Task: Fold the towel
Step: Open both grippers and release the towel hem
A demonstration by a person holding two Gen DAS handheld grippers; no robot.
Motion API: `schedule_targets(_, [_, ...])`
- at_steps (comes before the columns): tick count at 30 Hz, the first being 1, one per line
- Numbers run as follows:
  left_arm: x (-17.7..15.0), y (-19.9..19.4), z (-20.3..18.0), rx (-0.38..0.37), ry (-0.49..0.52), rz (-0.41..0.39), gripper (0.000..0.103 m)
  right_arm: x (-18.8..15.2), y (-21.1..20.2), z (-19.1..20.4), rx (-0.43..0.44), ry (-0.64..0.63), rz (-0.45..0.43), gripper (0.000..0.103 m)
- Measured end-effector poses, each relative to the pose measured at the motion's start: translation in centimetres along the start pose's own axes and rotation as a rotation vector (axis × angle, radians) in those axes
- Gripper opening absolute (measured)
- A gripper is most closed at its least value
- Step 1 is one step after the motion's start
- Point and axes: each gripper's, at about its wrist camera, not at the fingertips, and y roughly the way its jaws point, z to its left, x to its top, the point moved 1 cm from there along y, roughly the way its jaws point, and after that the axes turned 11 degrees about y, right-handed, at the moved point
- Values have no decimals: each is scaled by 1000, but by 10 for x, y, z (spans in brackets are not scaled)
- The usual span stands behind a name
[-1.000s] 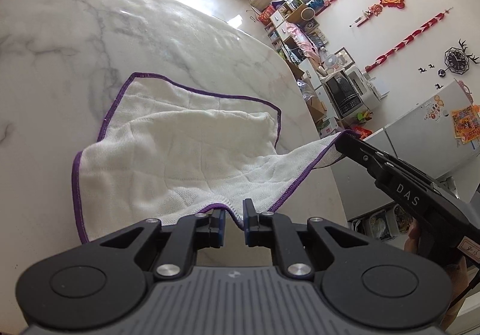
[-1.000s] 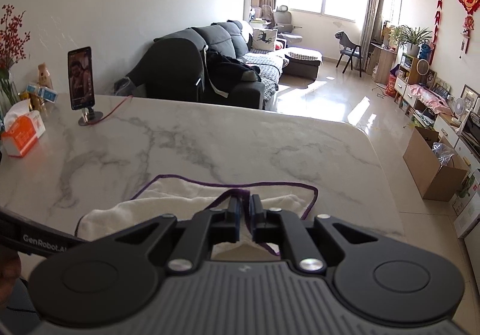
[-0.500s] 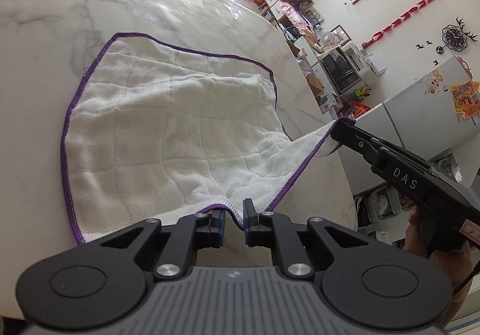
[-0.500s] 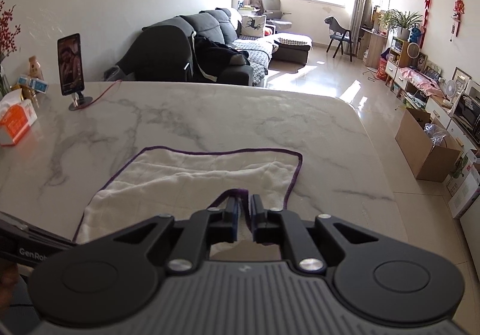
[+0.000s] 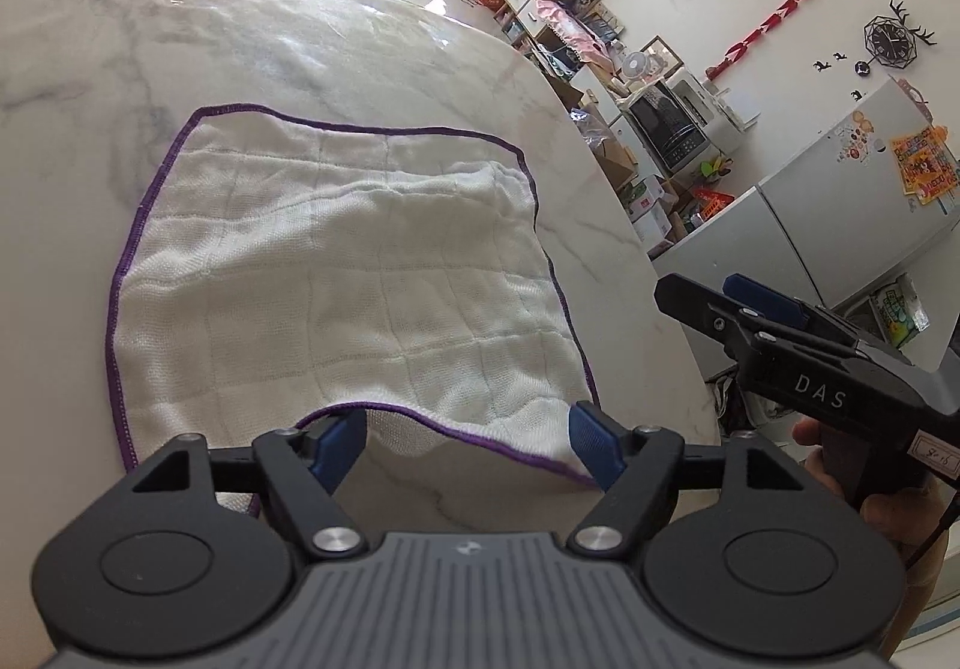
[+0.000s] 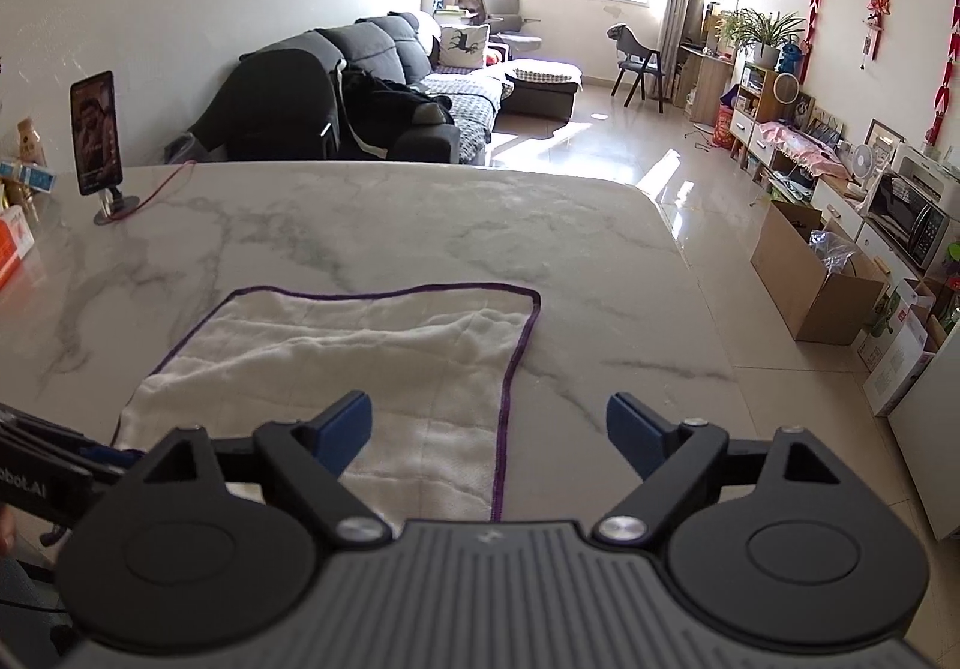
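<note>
Over the near edge of the table (image 5: 360, 9), in the left wrist view, the left gripper (image 5: 468, 444) has just been opening: its jaws, pinched on the towel (image 5: 336, 297) hem half a second ago, now stand wide, and the hem lies loose between the blue pads (image 5: 339, 444) with neither pressing on it. The towel has gone from a stretched, lifted sheet to a slack one settled flat, its near hem dipping into a shallow curve. Off the table's right edge, the right gripper (image 5: 708, 303) also shows parted jaws, clear of the cloth. I judge this the release that ends one fold, with the next grasp yet to come.

The towel is white, waffle-woven in a grid of squares, bound in purple stitching; a doubled layer shows as a soft ridge toward the far hem. The table is glossy grey-veined marble.

From the right wrist view, the right gripper (image 6: 489, 438) has likewise just been opening and holds nothing; the towel (image 6: 360, 357) right hem runs between its spread fingers, untouched. The towel sits near the table (image 6: 480, 213) front edge, roughly rectangular, rumpled along the far side.
</note>
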Motion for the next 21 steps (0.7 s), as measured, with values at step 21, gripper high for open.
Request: schedule_targets(21, [54,3,35,162,-13,-24,75,36,58,12,20,-18,52,90])
